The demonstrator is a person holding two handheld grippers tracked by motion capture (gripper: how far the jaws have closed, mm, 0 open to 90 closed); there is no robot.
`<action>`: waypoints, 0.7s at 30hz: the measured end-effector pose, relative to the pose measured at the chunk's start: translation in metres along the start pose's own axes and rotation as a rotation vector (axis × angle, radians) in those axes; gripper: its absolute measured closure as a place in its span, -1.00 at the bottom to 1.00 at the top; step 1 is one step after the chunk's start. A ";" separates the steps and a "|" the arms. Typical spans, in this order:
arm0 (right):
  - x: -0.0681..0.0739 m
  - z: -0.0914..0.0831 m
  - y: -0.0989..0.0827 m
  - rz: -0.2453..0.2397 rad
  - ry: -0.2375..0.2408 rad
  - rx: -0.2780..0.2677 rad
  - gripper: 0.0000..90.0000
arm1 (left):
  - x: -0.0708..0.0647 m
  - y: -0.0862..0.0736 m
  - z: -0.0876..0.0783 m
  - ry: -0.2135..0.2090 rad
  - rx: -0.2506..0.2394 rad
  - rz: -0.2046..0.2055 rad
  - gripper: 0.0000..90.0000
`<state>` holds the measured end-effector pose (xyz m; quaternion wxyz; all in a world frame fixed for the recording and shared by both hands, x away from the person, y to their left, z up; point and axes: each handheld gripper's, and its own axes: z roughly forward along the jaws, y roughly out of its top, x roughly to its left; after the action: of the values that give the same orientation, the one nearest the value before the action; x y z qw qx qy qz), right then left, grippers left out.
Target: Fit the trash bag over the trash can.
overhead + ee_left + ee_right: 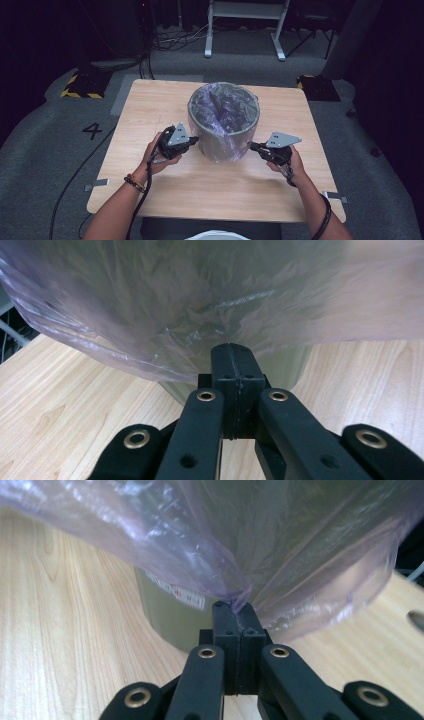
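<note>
A round grey-green bin (220, 145) stands in the middle of the wooden table (200, 185). It is lined with a thin purple plastic bag (225, 107) whose edge hangs down over the rim. My left gripper (196, 140) is at the bin's left side, and its jaws (233, 355) are pressed together on the bag's hanging film (200, 300). At the bin's right side, my right gripper (252, 146) has a bunched fold of the bag (235, 592) pinched between its shut jaws (234, 611). The bin's wall (165, 617) carries a white label (175, 591).
Bare tabletop runs in front of the bin and to both sides (150, 100). Grey carpet surrounds the table, with a "4" mark (93, 130) at the left. Cables (175, 37), white frame legs (209, 35) and yellow-black striped bases (82, 85) lie beyond the far edge.
</note>
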<state>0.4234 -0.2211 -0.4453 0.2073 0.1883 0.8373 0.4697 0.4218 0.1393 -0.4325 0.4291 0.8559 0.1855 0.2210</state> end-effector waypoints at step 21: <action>-0.014 0.013 -0.019 0.111 0.010 0.043 0.45 | 0.006 -0.025 -0.009 -0.001 0.032 -0.115 0.14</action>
<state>0.4400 -0.2285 -0.4658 0.1728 0.2363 0.8364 0.4634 0.4192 0.1624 -0.4469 0.4276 0.8506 0.2376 0.1928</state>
